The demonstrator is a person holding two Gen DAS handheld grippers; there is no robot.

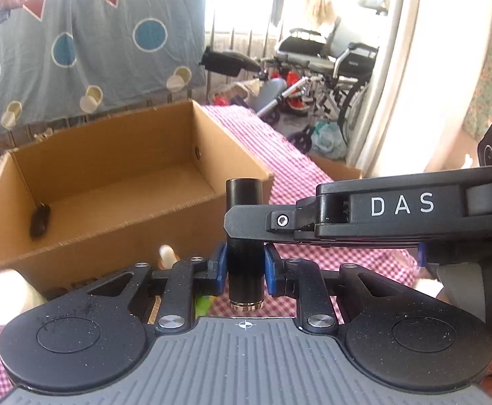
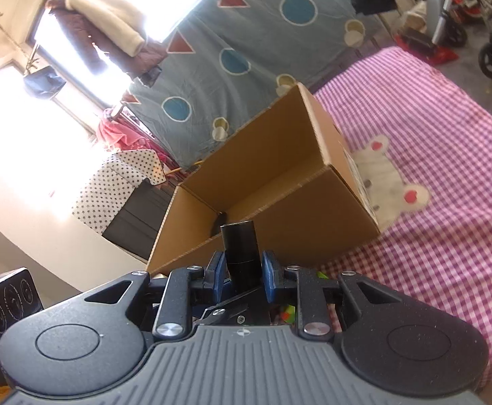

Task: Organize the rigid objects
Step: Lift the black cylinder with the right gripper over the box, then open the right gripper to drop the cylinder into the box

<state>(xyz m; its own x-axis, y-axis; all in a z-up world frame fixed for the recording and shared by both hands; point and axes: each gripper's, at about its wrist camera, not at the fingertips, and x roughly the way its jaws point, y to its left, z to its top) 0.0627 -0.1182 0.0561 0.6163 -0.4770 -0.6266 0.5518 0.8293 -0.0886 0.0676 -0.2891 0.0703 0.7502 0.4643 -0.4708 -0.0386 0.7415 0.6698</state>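
We held the black cylinder [image 1: 244,256] upright, long axis vertical, both our left claw [image 1: 244,270] and right claw [image 2: 244,271] closed on it, with the open cardboard box [image 1: 192,118] lying toward eleven o'clock on the checked bed [image 1: 313,168].

Both cameras are looking forward and slightly downward from close behind their own fingers. The left one is sitting level, facing the cardboard box [image 1: 111,182] at eleven o'clock; the right one is sitting rolled. Both are sharing the box and checked cloth [image 2: 431,175].
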